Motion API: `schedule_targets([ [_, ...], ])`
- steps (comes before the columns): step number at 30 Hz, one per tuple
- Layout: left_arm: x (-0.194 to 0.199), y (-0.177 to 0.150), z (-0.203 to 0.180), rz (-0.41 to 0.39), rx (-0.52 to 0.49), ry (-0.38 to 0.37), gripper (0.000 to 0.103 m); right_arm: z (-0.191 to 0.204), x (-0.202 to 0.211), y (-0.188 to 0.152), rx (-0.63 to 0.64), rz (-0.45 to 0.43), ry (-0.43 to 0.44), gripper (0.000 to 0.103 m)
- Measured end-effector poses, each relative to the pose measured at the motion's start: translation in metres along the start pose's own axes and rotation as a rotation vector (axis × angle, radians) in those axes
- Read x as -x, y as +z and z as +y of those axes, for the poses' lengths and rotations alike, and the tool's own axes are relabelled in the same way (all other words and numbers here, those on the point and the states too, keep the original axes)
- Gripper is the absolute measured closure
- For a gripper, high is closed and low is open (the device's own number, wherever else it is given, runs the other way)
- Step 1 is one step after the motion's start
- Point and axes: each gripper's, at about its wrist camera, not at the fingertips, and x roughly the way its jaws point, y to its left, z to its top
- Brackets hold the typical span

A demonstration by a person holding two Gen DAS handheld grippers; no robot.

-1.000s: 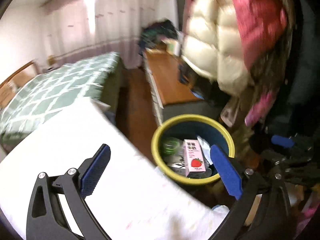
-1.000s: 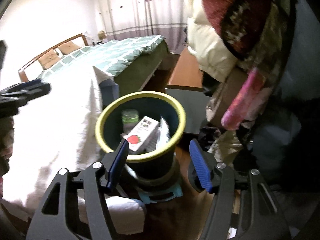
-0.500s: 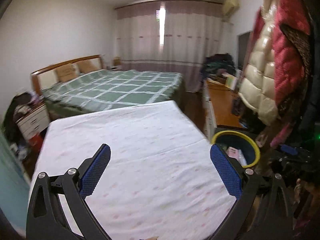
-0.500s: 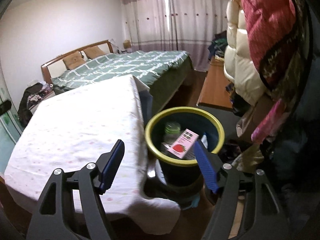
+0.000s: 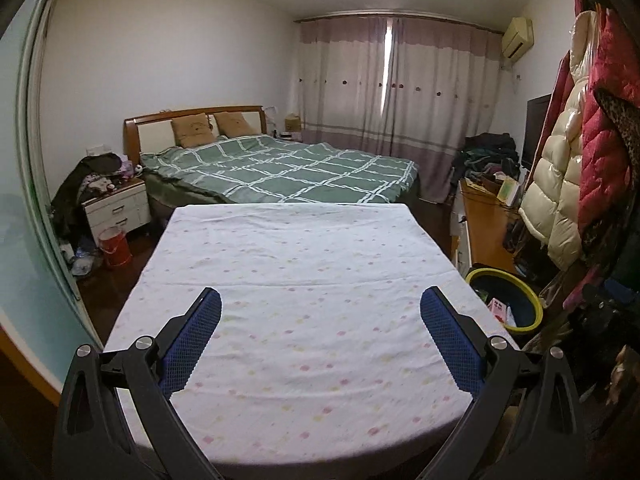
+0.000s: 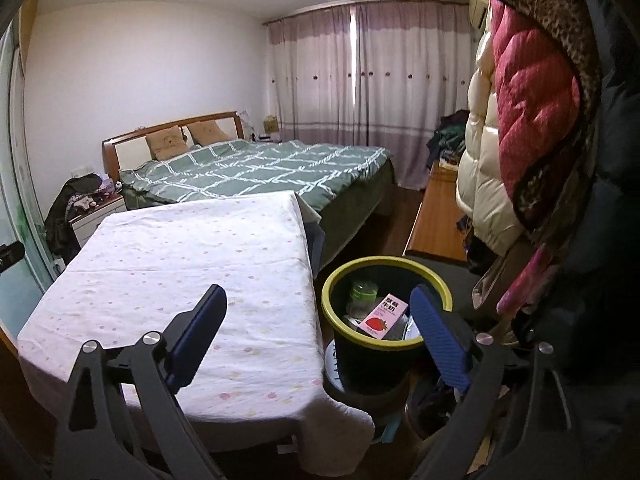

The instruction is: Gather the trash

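Both tools empty. Left tool stands wide over the bench, which is draped in a white dotted cloth; nothing between its blue pads, nothing on the cloth within its view. Right tool has its jaws opening, near full spread, nothing between them; its right pad overlaps the near rim of the waste bin in the picture, contact not certain.

Trash sits in the bin, which stands on the floor just beside the bench's right edge: a pink strawberry milk carton lying tilted on top, a green-capped bottle behind it, some pale scraps lower down, too dim to name. From the left wrist view the same bin shows at the far right, carton corner peeking out.

Judged step: a deposit looks finished; the hands appear free for another item. The bench top shows no litter at all.

Next move, judged: find a target. Candidates are few; the clutter by the nightstand and red bucket is too small to read as trash. Calls for scanning first, then a wide approach.
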Motion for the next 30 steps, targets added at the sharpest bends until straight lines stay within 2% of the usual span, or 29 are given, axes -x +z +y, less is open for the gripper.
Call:
schedule_targets([
  [4, 0.011, -0.009, 0.003, 0.004, -0.011, 0.034, 0.005, 0.002, 0.012, -0.002, -0.005, -0.018, 0.003, 0.013],
  [9, 0.022, -0.013, 0.014, 0.003, 0.002, 0.042, 0.005, 0.005, 0.017, -0.004, -0.007, -0.022, 0.010, 0.012],
  [30, 0.027, -0.002, 0.015, -0.006, 0.010, 0.034, 0.005, 0.002, 0.023, -0.004, -0.029, -0.042, 0.016, 0.012],
])
